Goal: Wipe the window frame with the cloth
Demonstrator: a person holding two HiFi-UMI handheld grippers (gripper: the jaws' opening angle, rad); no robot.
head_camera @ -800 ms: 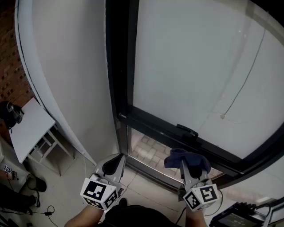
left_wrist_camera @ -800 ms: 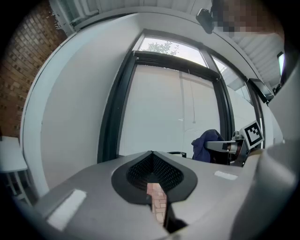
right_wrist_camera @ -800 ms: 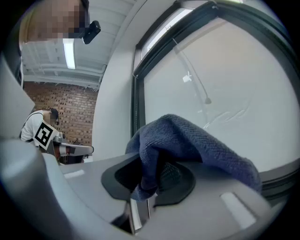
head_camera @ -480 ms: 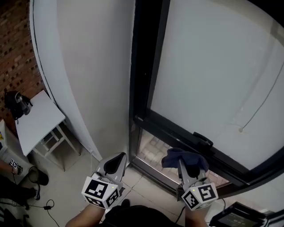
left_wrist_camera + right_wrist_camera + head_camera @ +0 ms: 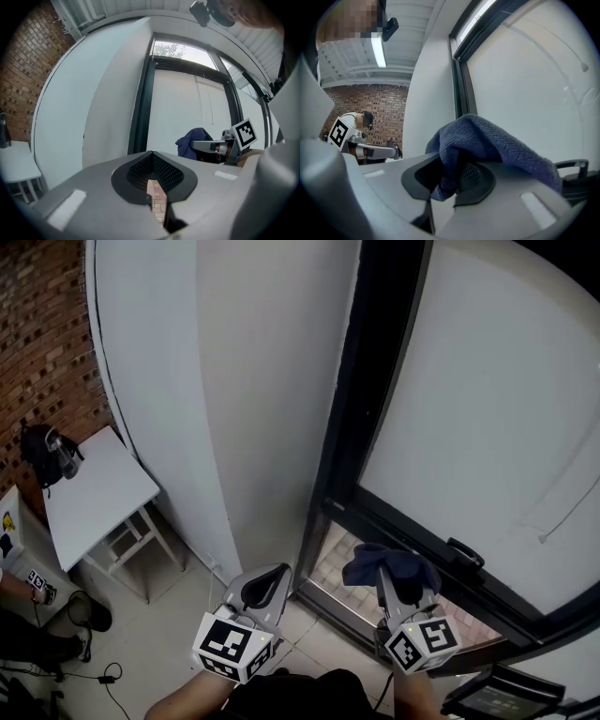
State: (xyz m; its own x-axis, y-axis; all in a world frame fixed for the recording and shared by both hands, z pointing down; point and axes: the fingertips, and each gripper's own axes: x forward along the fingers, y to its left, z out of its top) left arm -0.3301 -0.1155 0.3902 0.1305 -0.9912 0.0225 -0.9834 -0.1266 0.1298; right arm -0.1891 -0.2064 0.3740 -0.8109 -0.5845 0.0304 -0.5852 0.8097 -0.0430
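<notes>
Right hand-held gripper [image 5: 397, 585] is clamped on the blue cloth [image 5: 384, 563], bunched over its jaws, down by the bottom corner of the black window frame [image 5: 361, 418], left hand-held gripper [image 5: 264, 585] sits beside it with jaws pinched together

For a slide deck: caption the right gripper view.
Blue cloth clamped in the right tongs, before the black window frame.

Head view peers steeply down, both gripper views look up from low down — all sharing the window frame [image 5: 361, 399].
</notes>
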